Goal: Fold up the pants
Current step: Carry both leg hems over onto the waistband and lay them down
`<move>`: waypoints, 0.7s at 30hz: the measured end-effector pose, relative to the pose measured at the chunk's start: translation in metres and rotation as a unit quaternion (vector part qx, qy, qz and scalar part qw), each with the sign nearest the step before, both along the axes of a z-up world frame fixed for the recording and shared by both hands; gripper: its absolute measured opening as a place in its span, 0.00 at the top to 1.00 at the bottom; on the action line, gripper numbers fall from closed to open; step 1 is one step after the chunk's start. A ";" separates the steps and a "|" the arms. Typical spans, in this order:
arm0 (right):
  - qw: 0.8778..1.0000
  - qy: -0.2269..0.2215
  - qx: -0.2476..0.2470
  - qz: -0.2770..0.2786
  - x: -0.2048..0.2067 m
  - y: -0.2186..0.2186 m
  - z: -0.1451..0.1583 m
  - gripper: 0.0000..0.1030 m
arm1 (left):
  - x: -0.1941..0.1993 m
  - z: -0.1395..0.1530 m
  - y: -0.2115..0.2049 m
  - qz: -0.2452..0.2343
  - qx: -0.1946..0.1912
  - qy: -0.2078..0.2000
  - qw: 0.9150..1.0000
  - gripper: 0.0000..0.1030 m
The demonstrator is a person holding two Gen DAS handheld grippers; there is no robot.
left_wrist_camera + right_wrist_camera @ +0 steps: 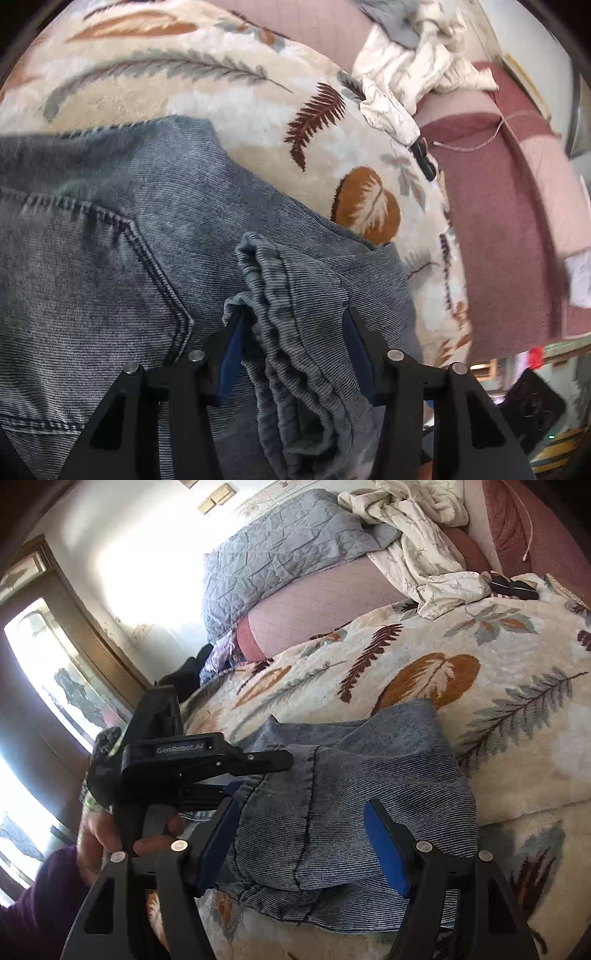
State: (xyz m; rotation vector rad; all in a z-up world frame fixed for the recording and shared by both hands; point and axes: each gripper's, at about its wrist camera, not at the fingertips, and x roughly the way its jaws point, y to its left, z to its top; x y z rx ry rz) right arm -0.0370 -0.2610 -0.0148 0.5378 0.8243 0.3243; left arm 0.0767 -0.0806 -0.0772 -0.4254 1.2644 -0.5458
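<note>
Grey-blue denim pants [122,236] lie folded on a leaf-patterned blanket [236,96]. My left gripper [291,314] is open, its blue-padded jaws wide apart on either side of a bunched fold of the pants [291,332]. In the right wrist view the pants [369,775] lie on the same blanket [498,664]. My right gripper [301,805] is open and straddles the near edge of the pants. The left gripper's black body [184,760], held by a hand, sits at the pants' left side.
A crumpled white patterned cloth [417,70] lies at the blanket's far end beside a maroon cushion [506,206]. A grey quilted pillow [280,550] and pink bedding [328,602] lie beyond the blanket. A bright window [55,686] is at left. A small dark object [513,585] rests near the white cloth.
</note>
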 end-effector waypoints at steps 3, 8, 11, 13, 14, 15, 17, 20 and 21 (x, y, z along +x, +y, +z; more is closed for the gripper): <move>1.000 0.010 -0.010 0.009 0.001 0.007 -0.004 0.29 | 0.003 0.006 -0.011 -0.025 0.031 -0.023 0.999 0.80; 0.999 0.022 -0.018 0.024 0.001 0.014 -0.010 0.29 | 0.009 0.036 -0.028 -0.067 0.030 -0.080 0.994 0.89; 0.999 0.023 -0.019 0.029 0.004 0.018 -0.012 0.29 | 0.006 0.052 -0.036 -0.081 0.035 -0.112 0.990 0.88; 0.999 0.030 -0.019 0.035 0.006 0.022 -0.016 0.29 | 0.003 0.046 -0.037 -0.084 0.064 -0.109 0.988 0.88; 0.998 0.040 -0.017 0.043 0.008 0.025 -0.020 0.30 | 0.002 0.038 -0.034 -0.080 0.081 -0.098 0.989 0.88; 0.997 0.051 -0.016 0.052 0.010 0.028 -0.023 0.30 | 0.002 0.028 -0.030 -0.072 0.090 -0.082 0.990 0.88; 0.995 0.073 -0.022 0.066 0.012 0.035 -0.031 0.29 | 0.002 0.008 -0.015 -0.046 0.090 -0.052 0.994 0.79; 0.994 0.065 -0.042 0.080 0.010 0.041 -0.028 0.29 | 0.001 -0.001 0.006 -0.011 0.058 -0.036 0.998 0.70; 0.994 0.061 -0.034 0.081 0.009 0.039 -0.025 0.29 | -0.001 0.002 0.007 -0.006 0.061 -0.039 0.997 0.68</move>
